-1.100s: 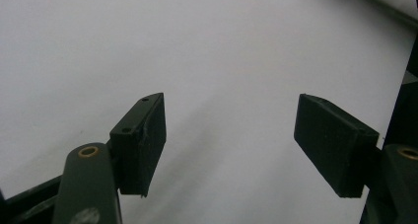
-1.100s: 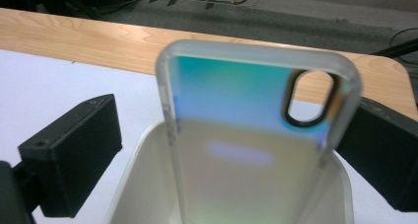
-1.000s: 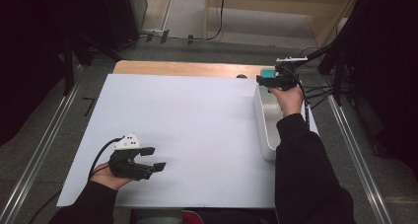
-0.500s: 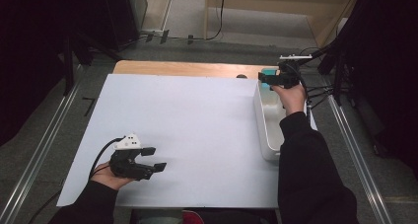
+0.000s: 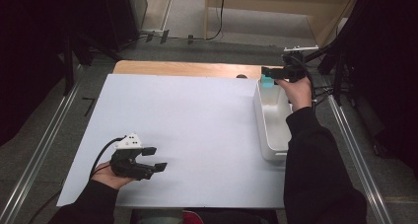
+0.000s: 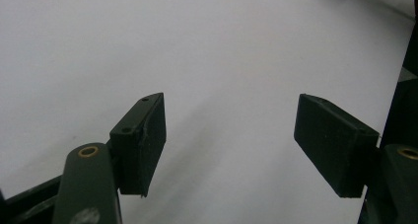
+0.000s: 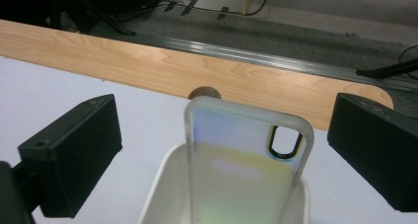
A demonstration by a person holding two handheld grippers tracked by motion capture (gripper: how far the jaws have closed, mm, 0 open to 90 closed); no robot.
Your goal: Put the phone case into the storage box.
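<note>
Phone case loose in the bin, neither tool gripping

Nearest, the left tool (image 5: 156, 158) rests on the white bench (image 5: 197, 115) with its jaws released and nothing between them, so it cannot steady anything if things shift. Farther off, the white bin (image 5: 259, 123) sits unheld at the bench's right edge. At its far end the translucent phone case (image 7: 236, 169) stands on end, apparently leaning on the bin's far wall. The right tool (image 7: 224, 135) hangs over it, jaws spread wide on either side and touching neither edge. If they close off-centre or on the slick rim, the case may twist out, tip flat into the bin, or drag the light bin towards the wooden strip (image 7: 123, 61) beyond.
</note>
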